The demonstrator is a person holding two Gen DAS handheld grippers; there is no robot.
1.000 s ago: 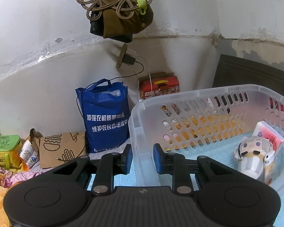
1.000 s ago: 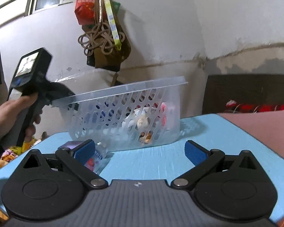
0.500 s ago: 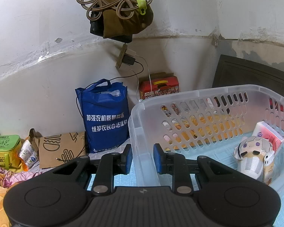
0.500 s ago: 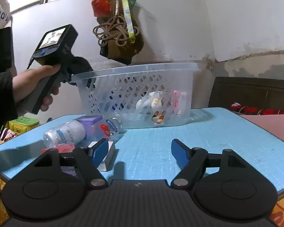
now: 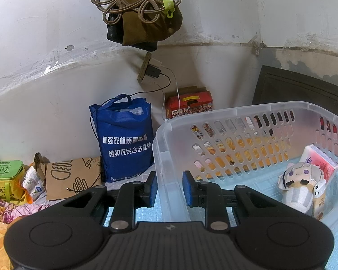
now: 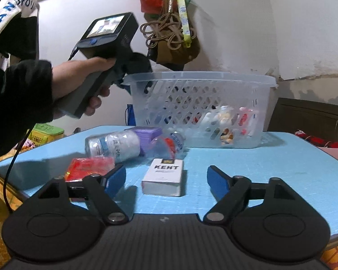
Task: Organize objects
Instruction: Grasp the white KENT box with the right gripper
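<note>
1. The translucent white plastic basket with slotted walls (image 5: 247,135) stands on the light blue table top (image 6: 270,168), at its far side. Its near left corner wall sits between the blue pads of the left gripper (image 5: 169,187), which are drawn close and clamp the wall.
2. Inside the basket, at its right end, lie a small white plush figure (image 5: 300,183) and a pink-and-white tissue pack (image 5: 320,164), touching.
3. A hand (image 6: 78,83) in a black sleeve holds the left gripper's grey handle at the basket's left rim.
4. The right gripper (image 6: 166,177) hovers low over the near table edge, jaws wide and opening, pads pressing on nothing.
5. A white KENT cigarette box (image 6: 164,177) lies flat between its fingers, clear of both.
6. A red packet (image 6: 87,167) lies just behind the left finger; a clear plastic bottle (image 6: 115,145) on its side and a purple box (image 6: 149,135) lie beyond, near the basket.
</note>
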